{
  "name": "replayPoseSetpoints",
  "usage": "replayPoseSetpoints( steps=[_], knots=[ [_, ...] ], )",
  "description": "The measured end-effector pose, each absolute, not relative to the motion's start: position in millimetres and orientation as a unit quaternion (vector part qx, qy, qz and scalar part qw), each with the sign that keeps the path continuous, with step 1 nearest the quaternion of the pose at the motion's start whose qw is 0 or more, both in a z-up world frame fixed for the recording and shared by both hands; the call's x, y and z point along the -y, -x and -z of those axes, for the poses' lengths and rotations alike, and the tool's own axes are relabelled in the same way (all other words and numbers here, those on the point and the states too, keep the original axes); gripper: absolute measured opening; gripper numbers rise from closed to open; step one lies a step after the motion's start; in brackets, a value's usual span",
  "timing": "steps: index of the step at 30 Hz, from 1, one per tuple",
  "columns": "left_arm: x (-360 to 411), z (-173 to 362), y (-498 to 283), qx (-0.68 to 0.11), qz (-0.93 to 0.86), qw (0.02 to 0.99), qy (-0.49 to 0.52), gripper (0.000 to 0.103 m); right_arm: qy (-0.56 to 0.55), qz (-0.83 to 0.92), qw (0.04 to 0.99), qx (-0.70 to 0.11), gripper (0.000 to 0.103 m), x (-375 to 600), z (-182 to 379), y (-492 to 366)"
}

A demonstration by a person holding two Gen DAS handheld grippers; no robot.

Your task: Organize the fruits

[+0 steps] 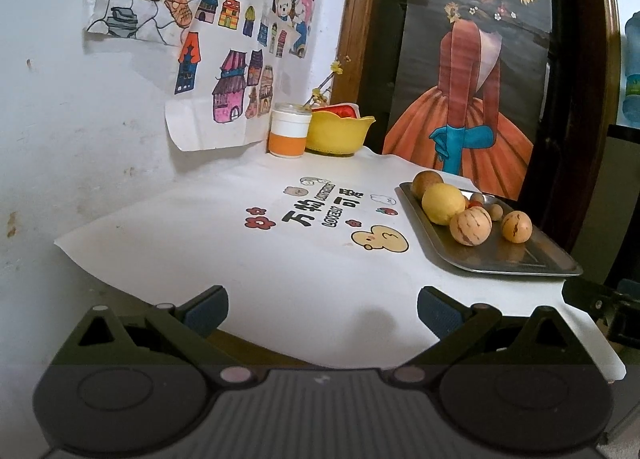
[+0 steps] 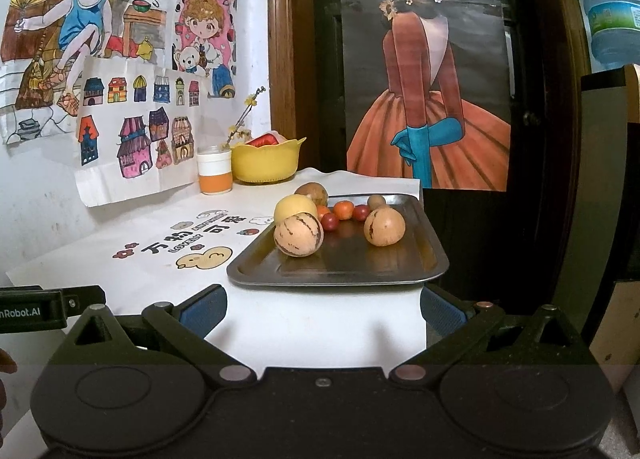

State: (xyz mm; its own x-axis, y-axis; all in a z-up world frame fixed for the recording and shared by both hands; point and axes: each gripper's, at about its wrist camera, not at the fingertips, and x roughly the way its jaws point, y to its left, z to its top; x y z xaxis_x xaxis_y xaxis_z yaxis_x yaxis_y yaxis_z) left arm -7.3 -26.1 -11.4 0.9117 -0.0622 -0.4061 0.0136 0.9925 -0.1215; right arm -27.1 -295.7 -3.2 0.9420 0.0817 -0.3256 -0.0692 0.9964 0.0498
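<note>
A metal tray on the white printed tablecloth holds fruit: two striped tan melons, a yellow lemon-like fruit, a brown round fruit and several small red and orange tomatoes. A yellow bowl with something red inside stands at the back. My left gripper is open over the cloth, left of the tray. My right gripper is open just before the tray's near edge. Neither holds anything.
A white and orange cup with a flowering twig stands beside the bowl. Drawings hang on the wall to the left. A dark door with a poster rises behind the table. A water bottle sits at the upper right.
</note>
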Motion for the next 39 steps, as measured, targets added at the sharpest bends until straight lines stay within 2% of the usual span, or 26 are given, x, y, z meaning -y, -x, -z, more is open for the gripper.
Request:
replayPoseSetpoints(
  steps=[39],
  knots=[
    [28.5, 13.0, 6.3, -0.216, 0.018, 0.975, 0.046, 0.103, -0.011, -0.049, 0.983, -0.176, 0.102, 290.2, 6.8, 24.9]
  ],
)
